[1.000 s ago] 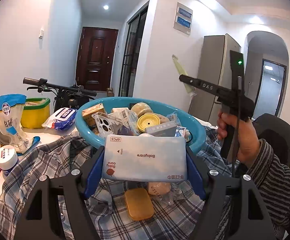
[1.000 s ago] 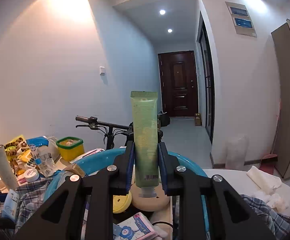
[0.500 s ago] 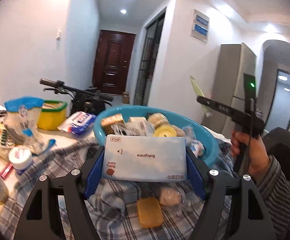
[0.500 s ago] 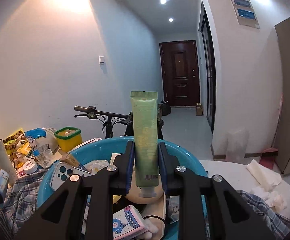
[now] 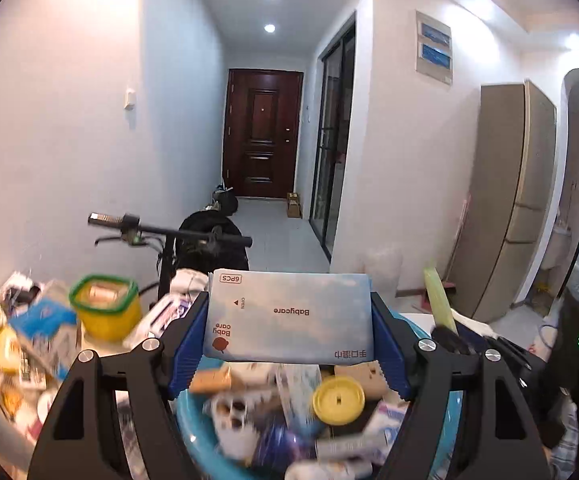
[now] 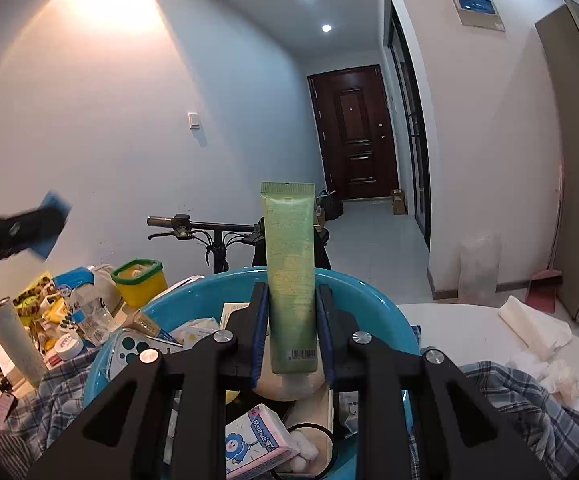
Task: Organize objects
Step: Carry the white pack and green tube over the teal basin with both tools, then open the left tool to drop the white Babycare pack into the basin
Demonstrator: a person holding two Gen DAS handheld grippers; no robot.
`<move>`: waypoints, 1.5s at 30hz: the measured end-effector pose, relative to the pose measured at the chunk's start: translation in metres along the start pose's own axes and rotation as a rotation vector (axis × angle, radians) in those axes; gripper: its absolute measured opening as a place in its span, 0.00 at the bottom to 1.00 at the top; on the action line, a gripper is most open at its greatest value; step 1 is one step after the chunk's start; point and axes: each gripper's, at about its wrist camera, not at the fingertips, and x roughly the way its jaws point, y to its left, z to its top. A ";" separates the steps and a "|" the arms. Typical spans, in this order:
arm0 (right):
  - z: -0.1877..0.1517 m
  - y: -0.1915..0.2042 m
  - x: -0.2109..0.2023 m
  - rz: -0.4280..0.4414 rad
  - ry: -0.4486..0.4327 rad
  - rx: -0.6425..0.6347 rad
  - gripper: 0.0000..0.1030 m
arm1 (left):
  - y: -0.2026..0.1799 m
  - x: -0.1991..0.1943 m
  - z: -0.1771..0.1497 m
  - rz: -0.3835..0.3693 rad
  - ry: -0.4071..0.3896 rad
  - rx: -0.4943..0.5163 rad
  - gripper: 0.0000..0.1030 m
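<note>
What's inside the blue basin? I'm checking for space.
The blue basin holds a phone case, tissue pack and yellow lid; tongs hide its bottom.

I see my left claw [image 5: 289,344] holding the wipes pack [image 5: 289,314] above the basin [image 6: 217,296]. My right claw [image 6: 291,344] holds the tube [image 6: 291,276] upright over it. Left of the basin sits a lidded tub [image 6: 140,282], apparently on the worktop [image 6: 457,324].
</note>
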 end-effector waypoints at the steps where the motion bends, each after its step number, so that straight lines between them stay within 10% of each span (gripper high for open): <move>1: 0.000 -0.001 0.000 0.000 0.000 0.004 0.21 | -0.002 0.007 0.003 0.003 0.002 0.007 0.74; 20: -0.005 0.015 0.009 -0.044 0.050 -0.069 0.21 | 0.015 0.114 -0.029 0.061 0.131 0.051 0.74; 45: -0.008 0.034 -0.001 -0.010 0.036 -0.071 0.21 | 0.031 0.110 -0.022 0.007 0.111 -0.023 0.87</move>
